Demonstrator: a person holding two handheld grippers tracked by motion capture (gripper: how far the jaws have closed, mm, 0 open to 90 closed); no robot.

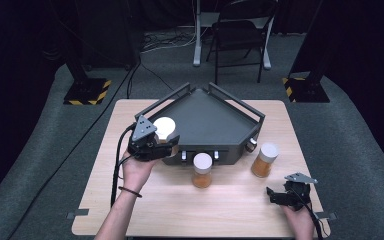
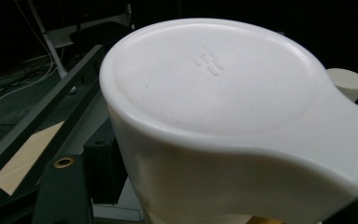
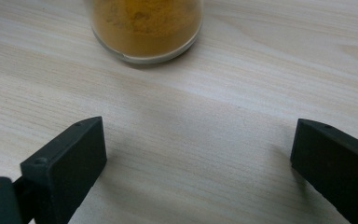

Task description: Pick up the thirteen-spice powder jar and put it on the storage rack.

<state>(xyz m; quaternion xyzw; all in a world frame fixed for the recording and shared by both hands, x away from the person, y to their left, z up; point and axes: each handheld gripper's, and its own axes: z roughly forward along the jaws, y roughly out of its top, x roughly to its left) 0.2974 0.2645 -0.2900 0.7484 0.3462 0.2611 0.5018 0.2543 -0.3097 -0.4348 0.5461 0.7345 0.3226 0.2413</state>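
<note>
Three glass jars of orange powder carry white lids. One jar [image 1: 164, 128] is at the front left corner of the dark grey tray [image 1: 215, 120], held above its floor, and my left gripper [image 1: 163, 139] is shut on it. In the left gripper view its white lid [image 2: 214, 79] is very close and hides most of the jaws. A second jar [image 1: 202, 170] stands on the table in front of the tray, and a third jar [image 1: 265, 159] stands to its right. My right gripper [image 1: 276, 195] rests open near the table's front right, facing a jar base [image 3: 145, 28], its open gripper [image 3: 198, 158] holding nothing.
The tray has raised rails [image 1: 162, 102] along its back sides and knobs on its front wall. The wooden table [image 1: 145, 210] has bare room at the front. Past the held lid, another white lid [image 2: 347, 81] shows. A chair and stands are on the floor beyond.
</note>
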